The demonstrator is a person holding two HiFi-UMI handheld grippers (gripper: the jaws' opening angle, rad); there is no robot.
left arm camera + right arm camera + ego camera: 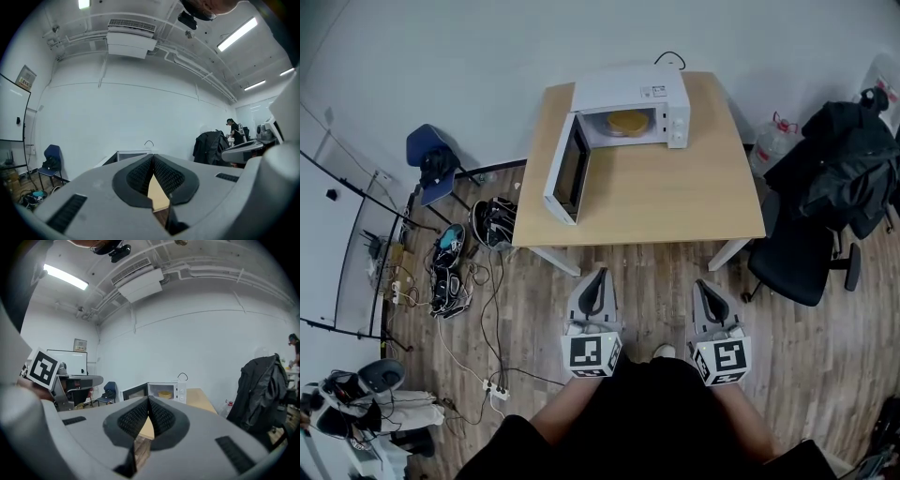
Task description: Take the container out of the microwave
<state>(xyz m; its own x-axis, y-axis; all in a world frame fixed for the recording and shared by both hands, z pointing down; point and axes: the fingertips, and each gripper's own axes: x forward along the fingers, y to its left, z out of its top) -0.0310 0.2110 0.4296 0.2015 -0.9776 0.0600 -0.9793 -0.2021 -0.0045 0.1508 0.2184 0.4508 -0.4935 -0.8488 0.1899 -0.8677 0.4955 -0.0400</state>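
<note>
My right gripper (149,401): jaws together, nothing between them. Ahead, white microwave (165,391) on wooden table (201,401), door (134,393) open toward left. Yellow container (164,393) inside microwave. Black jacket (261,386) draped over chair at right. My left gripper (97,379) at left, marker cube (42,367) facing me. Blue chair (109,391) by far wall.

A blue chair (431,161) stands at the upper left, with shoes (448,246) and cables (492,314) strewn on the wooden floor (652,295) below it. At the right edge, a black office chair (797,264) carries a dark jacket (848,169), beside a water jug (772,142).
</note>
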